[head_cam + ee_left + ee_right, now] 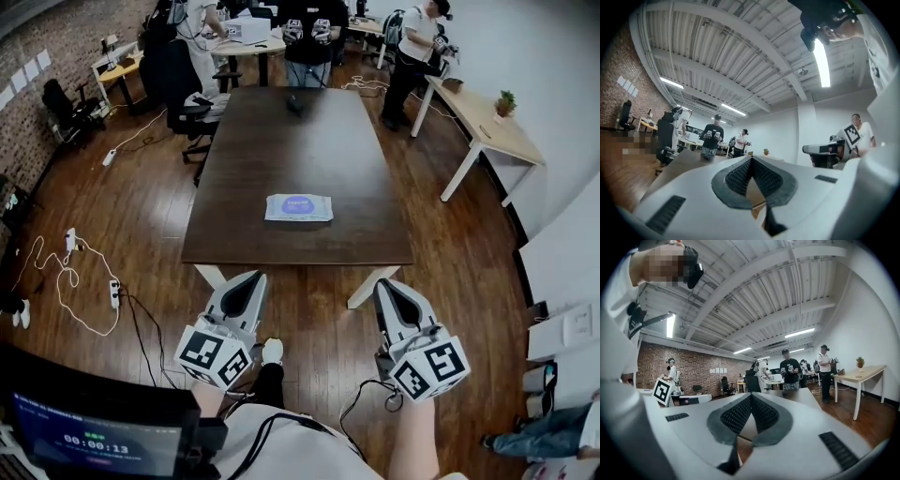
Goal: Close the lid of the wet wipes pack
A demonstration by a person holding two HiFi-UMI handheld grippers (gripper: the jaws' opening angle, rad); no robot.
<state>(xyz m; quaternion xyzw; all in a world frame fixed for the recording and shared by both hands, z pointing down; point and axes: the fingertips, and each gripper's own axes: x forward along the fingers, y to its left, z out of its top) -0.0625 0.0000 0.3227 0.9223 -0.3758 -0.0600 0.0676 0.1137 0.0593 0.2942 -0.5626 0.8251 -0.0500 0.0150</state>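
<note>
The wet wipes pack (298, 207), white with a blue-violet oval label, lies flat near the front edge of the dark brown table (281, 141). How its lid stands is too small to tell. Both grippers hang short of the table over the wooden floor, pointing level toward it. My left gripper (251, 277) is below and left of the pack, with its jaws together and nothing between them. The right gripper (385, 285) is below and right of the pack, also shut and empty. The tips meet in the left gripper view (751, 158) and in the right gripper view (751, 395). The pack is hidden in both gripper views.
White table legs (211, 276) stand just ahead of the grippers. A small dark object (295, 105) sits at the table's far end. People (312, 42) and office chairs (187, 89) are beyond it. Cables (66, 272) lie on the floor at left, and a light desk (492, 122) stands at right.
</note>
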